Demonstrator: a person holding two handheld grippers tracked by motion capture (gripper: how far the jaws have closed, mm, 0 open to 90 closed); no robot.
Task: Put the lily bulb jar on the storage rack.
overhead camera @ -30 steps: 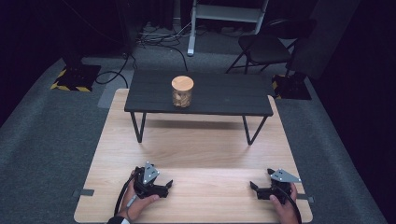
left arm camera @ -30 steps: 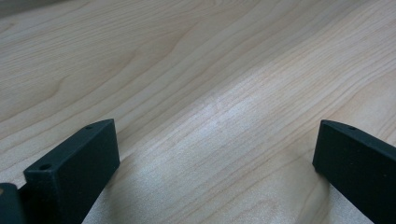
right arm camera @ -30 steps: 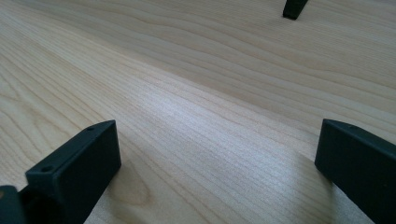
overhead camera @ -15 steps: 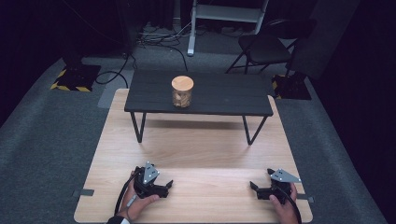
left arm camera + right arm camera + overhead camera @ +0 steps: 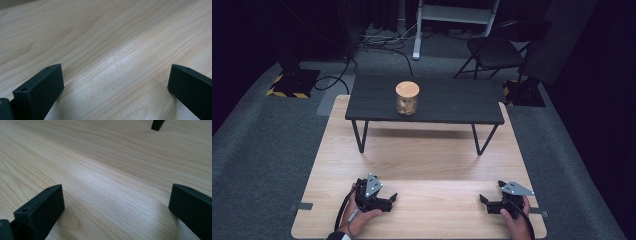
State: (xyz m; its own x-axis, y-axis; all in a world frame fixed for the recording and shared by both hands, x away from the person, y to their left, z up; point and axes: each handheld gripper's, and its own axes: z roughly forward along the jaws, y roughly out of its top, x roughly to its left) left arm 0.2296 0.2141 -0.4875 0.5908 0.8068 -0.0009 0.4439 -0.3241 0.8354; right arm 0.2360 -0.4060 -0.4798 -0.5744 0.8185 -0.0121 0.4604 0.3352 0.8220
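Both tongs, left (image 5: 391, 199) and right (image 5: 484, 202), gape wide, empty, on the near table (image 5: 422, 160). We'd reach far for the jar (image 5: 407, 98), approaching level.

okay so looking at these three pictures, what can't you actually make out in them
- Jar contents: too small in the high view to identify.
- Person's forearms: cut off by the high view's bottom edge.
- Left gripper and right gripper bodies: cut off by the bottom edge of the gripper views.
- Black table leg: cut off by the right gripper view's top edge.
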